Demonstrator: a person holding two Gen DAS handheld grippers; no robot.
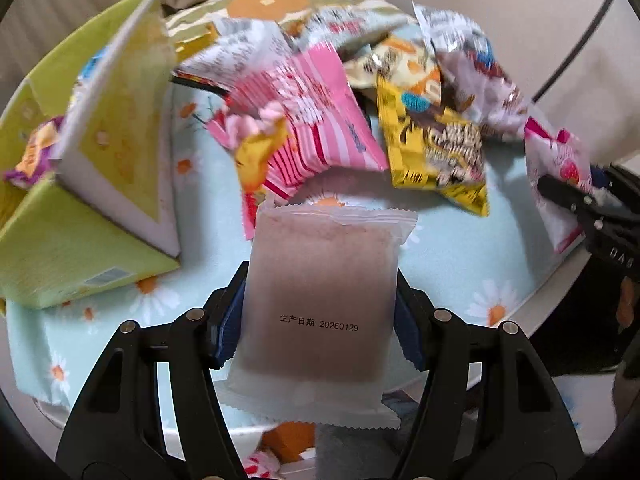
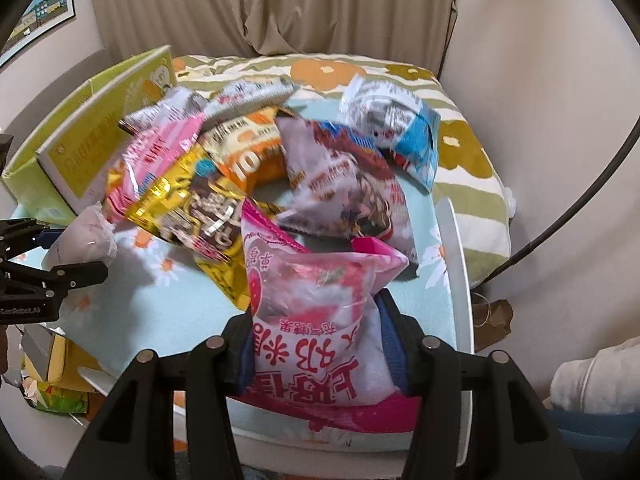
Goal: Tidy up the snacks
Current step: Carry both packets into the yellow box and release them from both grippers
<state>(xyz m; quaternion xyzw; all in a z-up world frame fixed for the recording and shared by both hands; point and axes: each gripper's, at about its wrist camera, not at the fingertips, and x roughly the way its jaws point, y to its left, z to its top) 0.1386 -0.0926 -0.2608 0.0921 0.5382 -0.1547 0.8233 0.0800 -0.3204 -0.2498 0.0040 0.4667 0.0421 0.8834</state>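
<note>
The left gripper (image 1: 320, 308) holds a frosted white packet (image 1: 320, 300) above the flowered cloth (image 1: 452, 248); the right gripper (image 2: 316, 348) grips a pink snack bag (image 2: 316, 320), near the snack pile (image 2: 256, 160) beside the green box (image 1: 80, 208)

Matt frosted plastic pouch (image 1: 320, 304) – glossy foil packets (image 1: 432, 148), soft printed cloth (image 1: 452, 256).

We see left gripper (image 1: 320, 320) clamped on frosted brownish packet (image 1: 320, 300) | beyond jaws: pink striped packet (image 1: 320, 120), yellow packet (image 1: 436, 148) | left of jaws: green box (image 1: 60, 240) | far right: right gripper (image 1: 560, 190) pinching pink bag (image 1: 556, 184)
</note>
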